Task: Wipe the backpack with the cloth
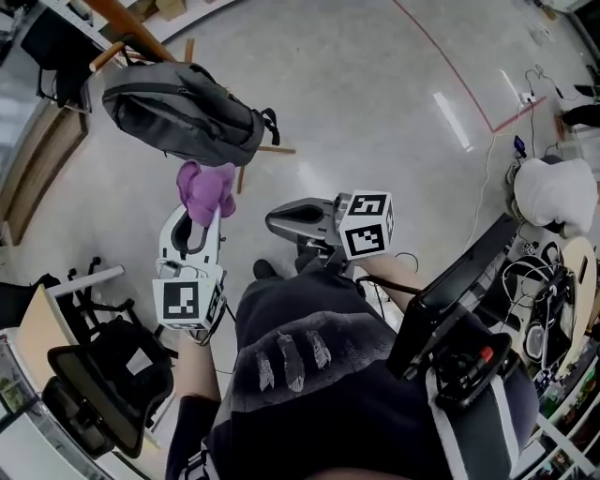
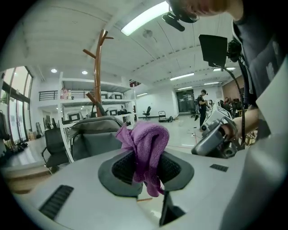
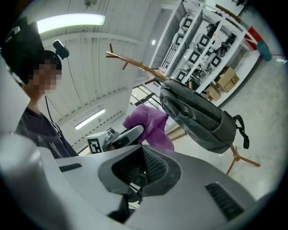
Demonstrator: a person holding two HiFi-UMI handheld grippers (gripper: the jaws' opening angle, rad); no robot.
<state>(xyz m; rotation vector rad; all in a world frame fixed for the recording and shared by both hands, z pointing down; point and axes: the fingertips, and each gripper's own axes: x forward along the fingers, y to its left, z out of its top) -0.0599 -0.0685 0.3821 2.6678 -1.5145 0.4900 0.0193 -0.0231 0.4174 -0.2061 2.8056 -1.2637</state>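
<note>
Left gripper point(image 2: 146, 168) pinches a bunched purple terry cloth point(image 2: 146, 143), near the grey fabric backpack point(image 1: 183, 112) hanging on a wooden coat stand point(image 1: 127, 23). Right gripper point(image 3: 139, 173) is closed and empty. Unsteadied, the bag may swing from a wipe.

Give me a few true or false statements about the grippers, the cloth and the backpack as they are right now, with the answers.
1. The left gripper is shut on the purple cloth. True.
2. The backpack lies flat on the floor. False: it hangs on the wooden coat stand.
3. The right gripper holds nothing. True.
4. The backpack is bright red. False: it is grey.
</note>
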